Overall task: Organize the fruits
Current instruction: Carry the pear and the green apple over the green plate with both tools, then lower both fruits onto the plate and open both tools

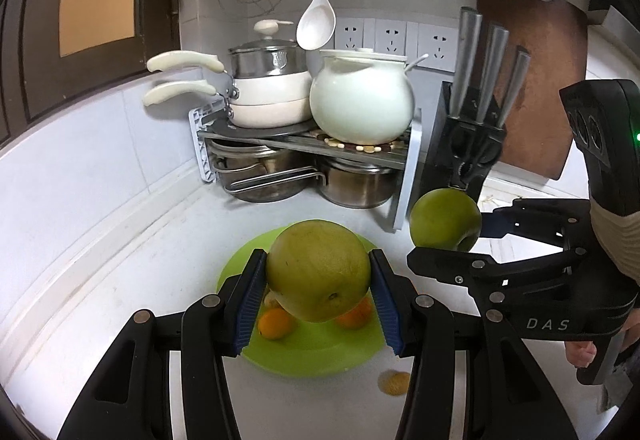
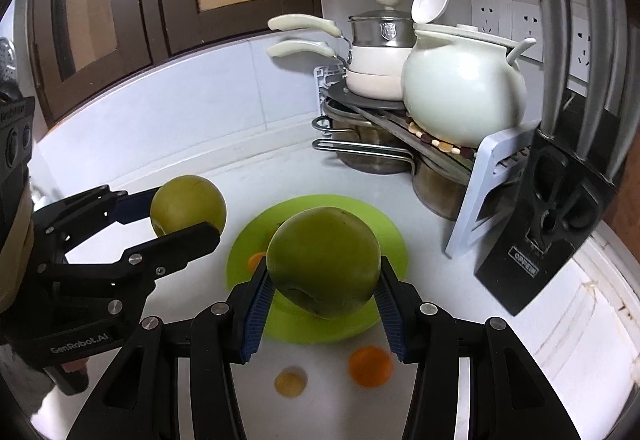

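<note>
Left hand-held gripper (image 1: 318,286): partly spread; a large yellow-green fruit (image 1: 318,272) is pinched between its blue ribbed pads (image 1: 248,294), at the lower centre of the left wrist view. The same hand-held gripper is seen at the left of the right wrist view, its fruit carried at centre left.

Right hand-held gripper (image 2: 324,290): partly spread; a green fruit (image 2: 323,262) is clamped between its blue pads at the lower centre of the right wrist view. In the left wrist view it enters from the right edge, with its fruit at centre right, in front of the knife block (image 1: 460,144).

Held fruits: both are lifted clear of the table (image 1: 132,260); the yellow-green fruit is held above the green plate (image 1: 316,354).

Green plate: laid flat on the table at the lower centre of both views; a small orange fruit (image 1: 274,322) lies on it and a second orange one (image 1: 356,314) is partly hidden behind the held fruit.

Loose fruits: in the right wrist view an orange fruit (image 2: 370,366) and a small brownish fruit (image 2: 291,381) lie on the table just below the plate, blurred, between the hand-held gripper's arms.

Background: a pot rack (image 1: 304,144) with a white pot (image 1: 362,100) and stacked pans is set in the corner, upper centre; a white spoon (image 1: 316,22) is hung above it.

Person: fingers (image 1: 580,354) are seen on the right handle, lower right of the left wrist view.
</note>
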A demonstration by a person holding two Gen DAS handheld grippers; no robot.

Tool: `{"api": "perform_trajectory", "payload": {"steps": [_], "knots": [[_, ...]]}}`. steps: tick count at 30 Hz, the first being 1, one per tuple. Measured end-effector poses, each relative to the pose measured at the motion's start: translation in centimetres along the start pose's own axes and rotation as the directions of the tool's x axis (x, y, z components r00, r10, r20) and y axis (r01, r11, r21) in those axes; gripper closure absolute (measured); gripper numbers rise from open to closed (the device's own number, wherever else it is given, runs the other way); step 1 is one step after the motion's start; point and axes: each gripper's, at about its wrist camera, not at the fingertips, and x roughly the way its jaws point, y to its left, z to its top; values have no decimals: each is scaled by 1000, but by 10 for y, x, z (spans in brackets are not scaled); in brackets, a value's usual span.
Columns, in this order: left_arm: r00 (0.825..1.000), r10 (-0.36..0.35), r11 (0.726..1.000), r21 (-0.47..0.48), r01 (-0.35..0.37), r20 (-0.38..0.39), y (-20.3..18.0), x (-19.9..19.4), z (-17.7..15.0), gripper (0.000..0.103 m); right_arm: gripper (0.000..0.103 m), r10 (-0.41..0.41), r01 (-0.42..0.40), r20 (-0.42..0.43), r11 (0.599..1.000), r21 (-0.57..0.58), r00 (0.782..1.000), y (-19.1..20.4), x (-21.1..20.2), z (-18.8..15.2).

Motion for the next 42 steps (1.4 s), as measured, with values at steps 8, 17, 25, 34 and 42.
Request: {"api": "perform_trajectory", "payload": {"steps": [8, 17, 25, 34, 42], "knots": [[998, -12, 1000, -6, 12, -57, 10, 39, 6, 53, 53, -14, 14, -52, 1000, 5, 999, -14, 32, 9], [992, -32, 999, -23, 29, -119, 20, 84, 9, 53, 53, -12, 14, -121, 1000, 12, 993, -31, 72, 9], [984, -41, 999, -19, 38, -175, 26, 117, 3, 53, 53, 2, 3, -173, 1000, 30, 985, -39, 102, 5], [977, -43, 999, -26, 39, -207, 31, 128, -5, 53, 53, 17, -11, -207, 999, 31, 978, -40, 122, 2], [974, -47, 999, -29, 41, -223, 32, 130, -9, 53, 53, 22, -17, -220, 1000, 23, 975, -38, 128, 1]]}}
